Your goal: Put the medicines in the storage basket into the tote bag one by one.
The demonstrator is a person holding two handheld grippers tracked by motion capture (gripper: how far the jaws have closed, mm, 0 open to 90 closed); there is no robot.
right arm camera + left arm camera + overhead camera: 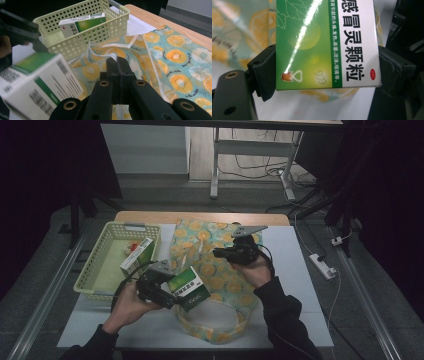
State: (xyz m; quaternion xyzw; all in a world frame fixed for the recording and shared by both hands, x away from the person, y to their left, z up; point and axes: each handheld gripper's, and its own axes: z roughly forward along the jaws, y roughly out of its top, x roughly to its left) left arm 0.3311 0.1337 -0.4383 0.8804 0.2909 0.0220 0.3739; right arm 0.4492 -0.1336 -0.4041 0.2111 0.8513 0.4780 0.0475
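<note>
Green-and-white medicine box clamped tilted above the fruit-print bag

The green-and-white box is glossy card, catching a bright glare. The perforated basket looks like smooth plastic, the fruit-print bag like matt cloth, and the worktop edge like wood.

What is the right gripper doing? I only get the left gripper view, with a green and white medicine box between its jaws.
Observer: The right gripper is shut, its tips at the raised rim of an orange-slice print bag; whether it pinches the cloth I cannot tell.
Operator: Anything else on the table?
Observer: A pale yellow perforated basket stands left of the bag in the high view.
Operator: Is it empty?
Observer: No, a second green and white box leans inside it.
</note>
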